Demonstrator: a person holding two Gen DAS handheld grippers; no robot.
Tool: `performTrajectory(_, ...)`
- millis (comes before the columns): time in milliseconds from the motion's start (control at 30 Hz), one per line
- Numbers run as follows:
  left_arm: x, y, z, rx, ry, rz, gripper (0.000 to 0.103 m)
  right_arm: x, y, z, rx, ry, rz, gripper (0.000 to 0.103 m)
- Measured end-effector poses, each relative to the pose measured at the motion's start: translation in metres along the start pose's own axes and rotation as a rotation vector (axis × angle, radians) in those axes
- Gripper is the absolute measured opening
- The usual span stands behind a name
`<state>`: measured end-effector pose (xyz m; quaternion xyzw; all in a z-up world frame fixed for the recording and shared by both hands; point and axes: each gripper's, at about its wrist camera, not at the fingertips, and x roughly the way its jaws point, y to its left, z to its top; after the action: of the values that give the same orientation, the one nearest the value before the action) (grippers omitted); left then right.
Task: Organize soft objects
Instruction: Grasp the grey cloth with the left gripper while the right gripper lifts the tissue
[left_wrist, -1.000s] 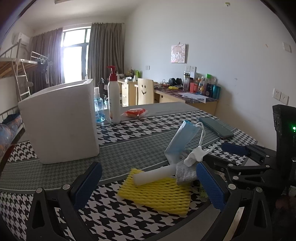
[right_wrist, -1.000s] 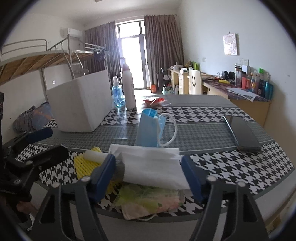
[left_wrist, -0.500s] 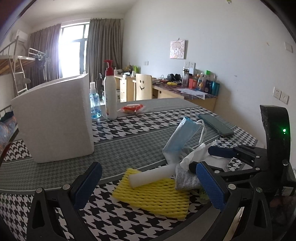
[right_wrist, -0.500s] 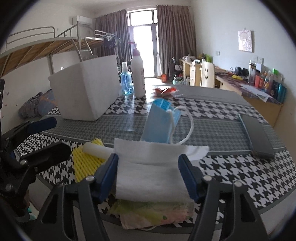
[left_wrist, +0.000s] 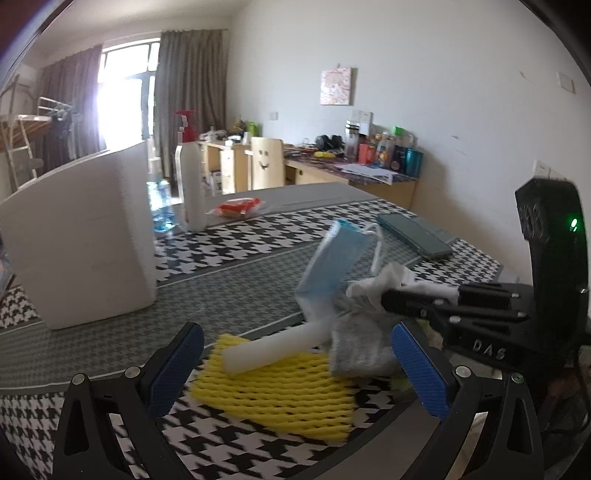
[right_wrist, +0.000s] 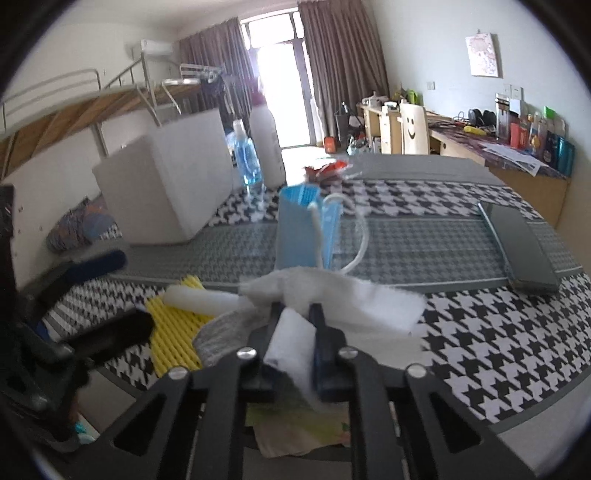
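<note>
Bunching up at the centre bottom of the right wrist view, the white tissue (right_wrist: 332, 302) is pinched between the jaws of the right gripper (right_wrist: 295, 332), which have just been closing on it; the sheet crumples into a narrow fold between the pads while its loose end fans out to the right over the houndstooth tablecloth (right_wrist: 498, 350). The pinch falls near the tissue's near edge, probably so that the sheet can be lifted clear of the pile beneath it. That pile sits at the table's near edge: a grey cloth (right_wrist: 218, 336) just left of the jaws, a white foam tube (right_wrist: 203, 299) lying across a yellow foam net (right_wrist: 173, 325), and a blue face mask (right_wrist: 303, 229) propped upright just behind the tissue, its ear loop curling right. A greenish printed packet (right_wrist: 295, 428) peeks out below the gripper.

From the left wrist view, the left gripper (left_wrist: 295, 365) hangs with its blue pads spread wide and nothing between them, hovering over the yellow net, seemingly waiting its turn. A white foam box (left_wrist: 81, 240) stands at the left of that frame, apparently the place for the soft items. Behind it are a pump bottle (left_wrist: 190, 184) and a blue-liquid bottle (left_wrist: 160, 206); a dark flat case (left_wrist: 413, 236) lies at right.
</note>
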<state>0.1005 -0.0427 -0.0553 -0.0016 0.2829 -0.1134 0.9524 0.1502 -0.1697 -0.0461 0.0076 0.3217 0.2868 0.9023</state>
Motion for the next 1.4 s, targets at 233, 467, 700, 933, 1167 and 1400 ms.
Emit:
performTrajectory(233, 0.014, -0.016, 0.002, 0.02, 0.037, -0.058, 0.102, -0.017, -0.009, 0.004, 0.041, -0.057, -0.009, 0.013)
performTrajectory(467, 0.023, -0.025, 0.004, 0.024, 0.06, -0.091, 0.088, -0.025, -0.02, 0.004, 0.074, -0.087, -0.031, 0.013)
performTrajectory(700, 0.034, -0.037, 0.0, 0.048, 0.115, -0.123, 0.072, -0.027, -0.026, -0.002, 0.09, -0.085, -0.039, 0.013)
performTrajectory(933, 0.048, -0.041, -0.005, 0.059, 0.185, -0.127, 0.059, -0.029, -0.03, -0.005, 0.095, -0.086, -0.04, 0.013)
performTrajectory(1167, 0.044, -0.046, -0.004, 0.078, 0.175, -0.151, 0.013, -0.029, -0.031, -0.007, 0.101, -0.087, -0.038, 0.013)
performTrajectory(1400, 0.029, -0.044, 0.005, 0.093, 0.115, -0.189, 0.004, -0.034, -0.03, -0.006, 0.103, -0.103, -0.038, 0.013)
